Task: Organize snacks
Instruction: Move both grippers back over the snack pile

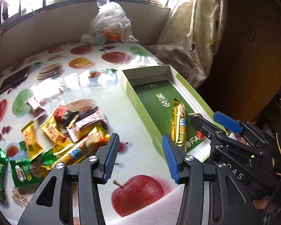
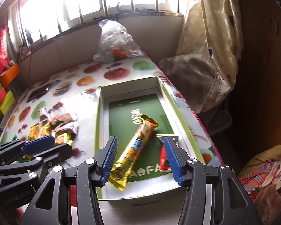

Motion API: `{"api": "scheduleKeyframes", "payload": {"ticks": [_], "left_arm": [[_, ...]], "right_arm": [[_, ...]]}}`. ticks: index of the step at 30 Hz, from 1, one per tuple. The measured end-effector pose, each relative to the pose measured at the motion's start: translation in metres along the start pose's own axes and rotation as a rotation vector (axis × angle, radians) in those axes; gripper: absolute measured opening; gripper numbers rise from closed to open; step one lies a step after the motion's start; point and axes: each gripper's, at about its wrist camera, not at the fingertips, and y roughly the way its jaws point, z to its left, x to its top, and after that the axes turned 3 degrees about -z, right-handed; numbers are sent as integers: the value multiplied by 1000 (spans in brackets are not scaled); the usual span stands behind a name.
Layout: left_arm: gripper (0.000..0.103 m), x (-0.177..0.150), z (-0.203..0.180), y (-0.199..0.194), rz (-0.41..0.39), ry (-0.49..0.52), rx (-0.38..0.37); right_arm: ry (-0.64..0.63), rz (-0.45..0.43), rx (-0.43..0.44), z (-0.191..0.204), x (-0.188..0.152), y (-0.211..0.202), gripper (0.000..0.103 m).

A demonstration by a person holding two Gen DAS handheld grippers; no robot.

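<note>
A green, open box [image 2: 101,116] lies on the fruit-print table [image 1: 136,189]. Inside it rest a long gold snack bar [image 2: 134,150] and a red packet [image 2: 164,159]. My right gripper [image 2: 140,150] hovers over the box's near end, open; the bar lies below, between its blue pads, and neither pad presses on it. My left gripper [image 1: 140,150] is open and empty over the bare table, just left of the box. A pile of snack packets [image 1: 65,127] lies to its left. In the left wrist view the same bar [image 1: 179,123] and the right gripper [image 1: 211,118] show too.
A clear plastic bag [image 1: 108,28] with items sits at the table's back edge. A dark phone [image 1: 15,78] lies at the far left. A curtain and cushion [image 2: 202,60] hang past the right edge. Coloured boxes [image 2: 1,97] stand off to the left.
</note>
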Motion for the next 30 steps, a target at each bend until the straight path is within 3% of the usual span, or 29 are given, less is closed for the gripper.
{"api": "scheduleKeyframes", "payload": {"ticks": [12,30], "left_arm": [[49,-12,31,-21,-27,-14,47],[49,-38,136,-36,-32,-196,175]], "right_arm": [[-50,-5,86,41,3,-3,53],[-112,82,194,98,-6,32,53]]}}
